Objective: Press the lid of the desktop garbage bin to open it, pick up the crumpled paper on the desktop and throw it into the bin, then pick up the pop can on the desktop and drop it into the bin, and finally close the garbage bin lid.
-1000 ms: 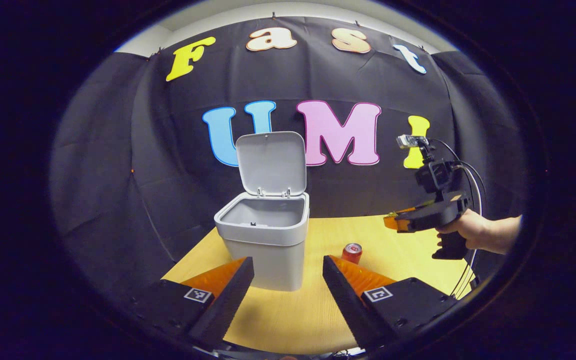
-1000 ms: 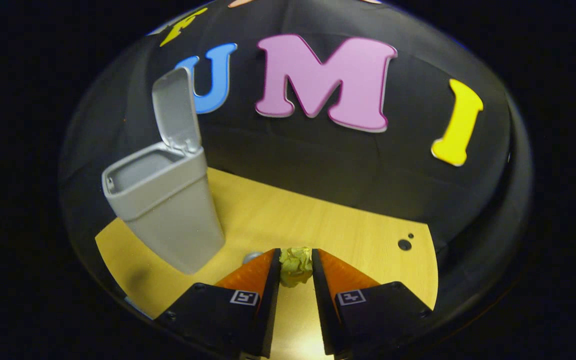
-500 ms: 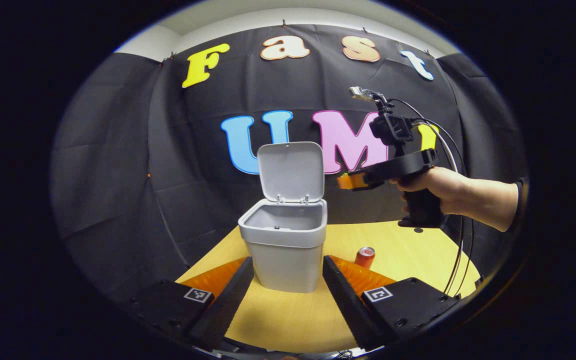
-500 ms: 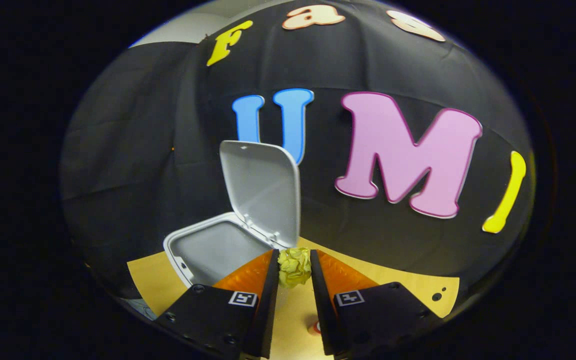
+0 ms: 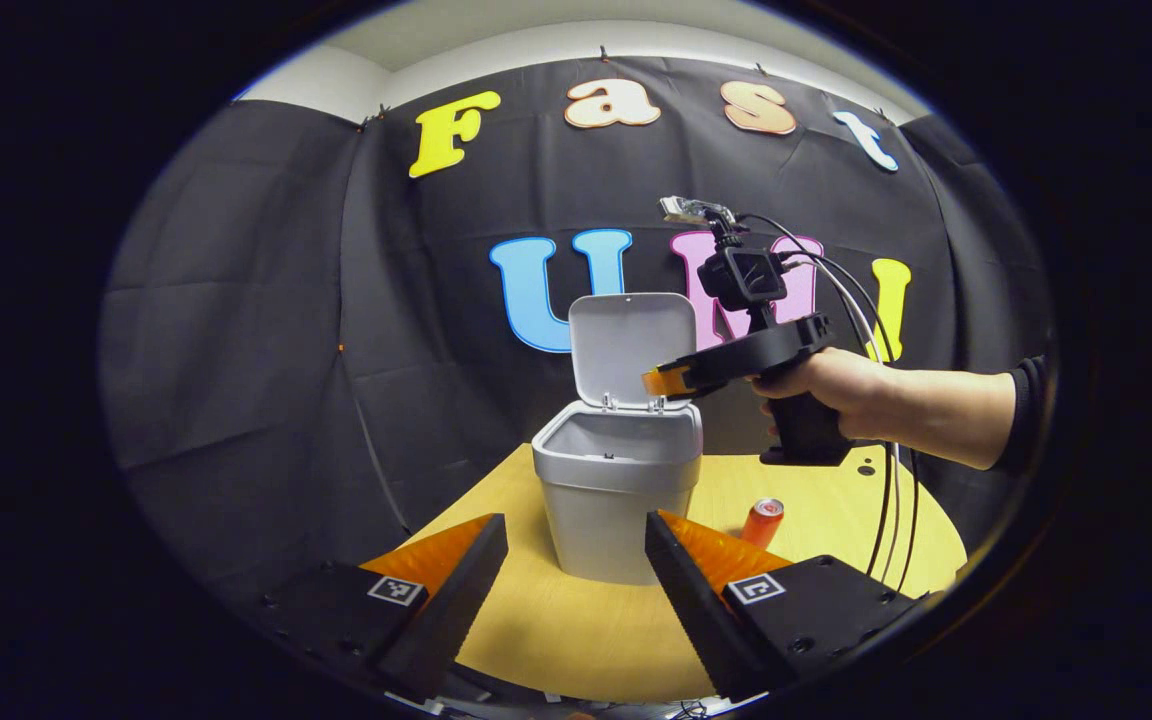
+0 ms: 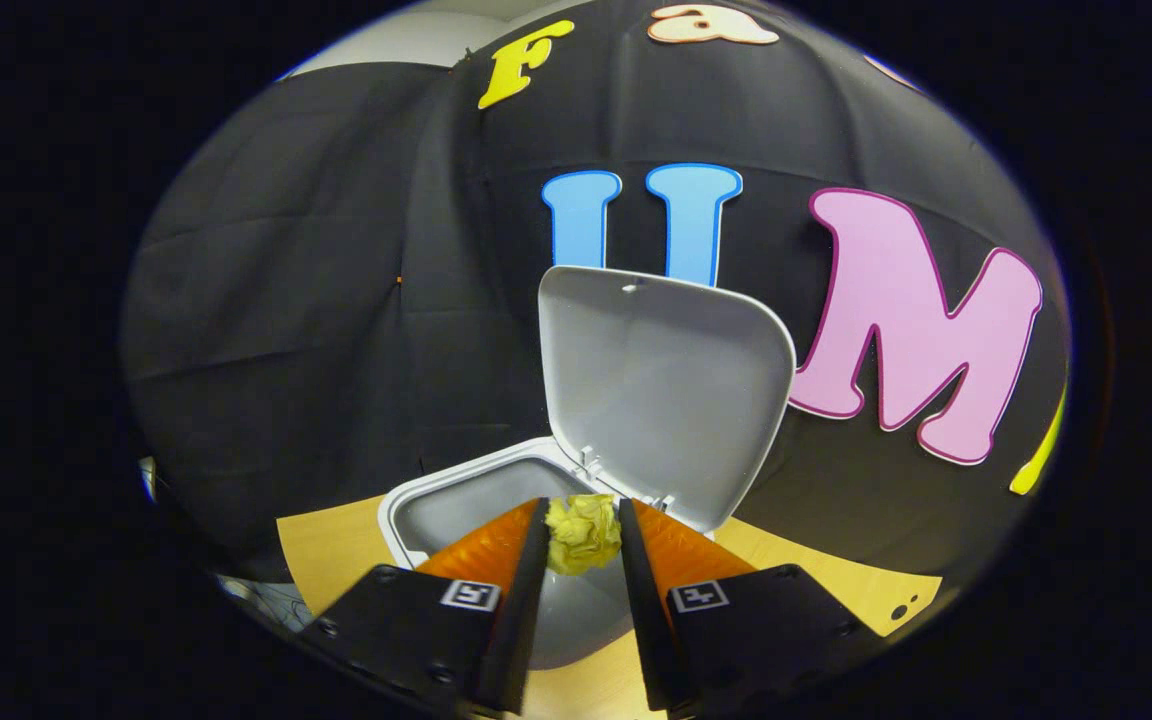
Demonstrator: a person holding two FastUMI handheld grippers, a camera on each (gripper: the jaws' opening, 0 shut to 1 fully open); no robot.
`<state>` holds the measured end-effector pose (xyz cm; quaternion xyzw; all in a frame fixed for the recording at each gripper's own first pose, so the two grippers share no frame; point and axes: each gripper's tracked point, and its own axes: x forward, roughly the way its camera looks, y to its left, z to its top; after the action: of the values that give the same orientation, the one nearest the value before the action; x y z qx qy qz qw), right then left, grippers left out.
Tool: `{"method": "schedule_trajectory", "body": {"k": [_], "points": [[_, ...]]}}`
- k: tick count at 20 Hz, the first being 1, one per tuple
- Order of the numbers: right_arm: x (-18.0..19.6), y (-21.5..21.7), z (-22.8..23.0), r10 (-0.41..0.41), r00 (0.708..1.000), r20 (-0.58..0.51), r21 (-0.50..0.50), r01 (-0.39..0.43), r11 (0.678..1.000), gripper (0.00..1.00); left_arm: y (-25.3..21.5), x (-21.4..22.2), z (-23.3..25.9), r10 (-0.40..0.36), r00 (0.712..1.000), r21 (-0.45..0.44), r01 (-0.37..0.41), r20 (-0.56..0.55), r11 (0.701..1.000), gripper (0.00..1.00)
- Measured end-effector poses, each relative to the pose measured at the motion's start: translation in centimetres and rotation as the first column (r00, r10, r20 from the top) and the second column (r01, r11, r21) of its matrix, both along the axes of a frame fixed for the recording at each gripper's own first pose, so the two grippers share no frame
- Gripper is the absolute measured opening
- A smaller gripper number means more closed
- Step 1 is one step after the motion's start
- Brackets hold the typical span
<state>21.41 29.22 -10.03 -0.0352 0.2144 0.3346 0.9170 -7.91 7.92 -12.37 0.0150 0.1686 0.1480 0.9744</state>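
The grey bin (image 5: 618, 500) stands on the wooden table with its lid (image 5: 631, 345) raised upright. In the right gripper view, my right gripper (image 6: 581, 535) is shut on the yellowish crumpled paper (image 6: 583, 533), held just over the bin's open mouth (image 6: 476, 505) in front of the lid (image 6: 661, 385). The left gripper view shows that same gripper (image 5: 658, 381), in a hand, above the bin's right rim. A red pop can (image 5: 762, 522) stands on the table right of the bin. My left gripper (image 5: 576, 555) hangs open before the bin, nothing between its fingers.
The wooden table (image 5: 816, 510) ends at the black cloth wall behind the bin. Cables (image 5: 886, 480) hang from the right gripper down to the table's right side. A small dark hole (image 6: 898, 609) marks the tabletop at the right.
The right gripper carried the paper left and closer, from beside the lid to over the bin's opening. The left gripper drew back and swung left, so the bin sits smaller and farther right.
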Motion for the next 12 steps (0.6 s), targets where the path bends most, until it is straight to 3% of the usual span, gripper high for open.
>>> {"method": "schedule_trajectory", "body": {"k": [3, 4, 8, 12], "points": [[0.1, -0.3, 0.2, -0.019, 1.000, 0.006, 0.015, 0.019, 1.000, 0.89, -0.4, -0.2, -0.6, -0.005, 1.000, -0.022, 0.005, -0.004, 1.000, 0.94], [0.4, -0.6, 0.4, -0.031, 0.999, 0.014, 0.020, 0.031, 0.999, 0.97, -0.6, -0.2, -0.7, -0.009, 1.000, -0.033, 0.009, -0.001, 0.999, 0.94], [0.6, -4.4, 2.0, -0.092, 0.995, 0.049, 0.030, 0.090, 0.995, 0.97, -1.9, 0.6, -1.9, -0.059, 0.998, -0.056, 0.058, -0.005, 0.997, 0.94], [0.1, -10.6, 5.4, -0.203, 0.969, 0.139, 0.059, 0.197, 0.979, 0.97, -4.7, 2.8, -4.3, -0.176, 0.984, -0.044, 0.175, -0.011, 0.984, 0.94]]}}
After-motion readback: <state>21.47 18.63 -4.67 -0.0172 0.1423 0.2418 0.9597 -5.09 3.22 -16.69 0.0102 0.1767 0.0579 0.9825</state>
